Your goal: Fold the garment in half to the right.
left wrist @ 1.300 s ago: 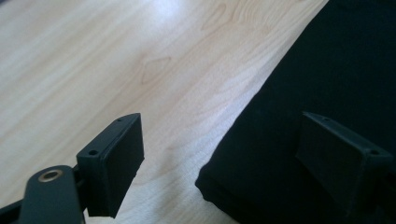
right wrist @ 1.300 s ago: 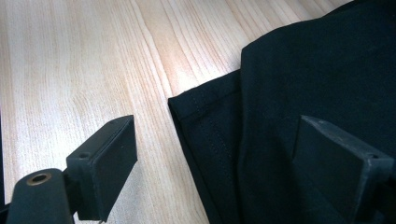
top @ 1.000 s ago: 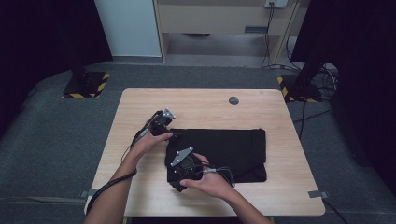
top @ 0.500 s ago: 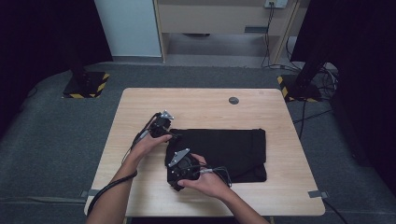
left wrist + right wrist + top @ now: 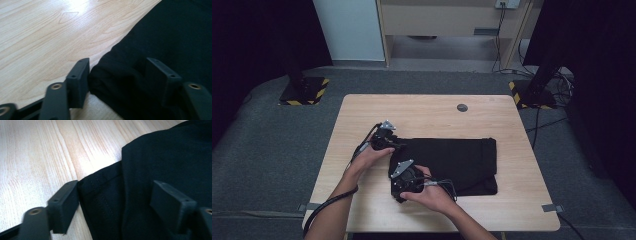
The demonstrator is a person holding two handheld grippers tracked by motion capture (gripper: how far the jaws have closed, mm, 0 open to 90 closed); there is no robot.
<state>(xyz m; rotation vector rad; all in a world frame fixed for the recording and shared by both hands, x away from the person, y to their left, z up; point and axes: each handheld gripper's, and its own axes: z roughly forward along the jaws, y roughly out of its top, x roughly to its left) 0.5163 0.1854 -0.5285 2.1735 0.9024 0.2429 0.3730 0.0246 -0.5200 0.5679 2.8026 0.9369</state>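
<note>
A black folded cloth [image 5: 452, 160] lies flat on the wooden table [image 5: 422, 112]. My left gripper [image 5: 400, 145] is at the cloth's far left corner. In the left gripper view its jaws [image 5: 117, 62] straddle the bunched corner of the cloth [image 5: 175, 32] and have just been closing, with the left pad at the fold. My right gripper [image 5: 400, 195] is at the near left corner. There its jaws [image 5: 116, 184] stand either side of the stitched hem of the cloth [image 5: 170, 150], also just closing, with gaps still showing at the pads.
A small dark round disc [image 5: 462, 107] is set in the table near its far edge. Bare wood [image 5: 37, 37] lies left of the cloth. Cables trail from both grippers toward the near edge. Black stands with striped bases flank the table on the floor.
</note>
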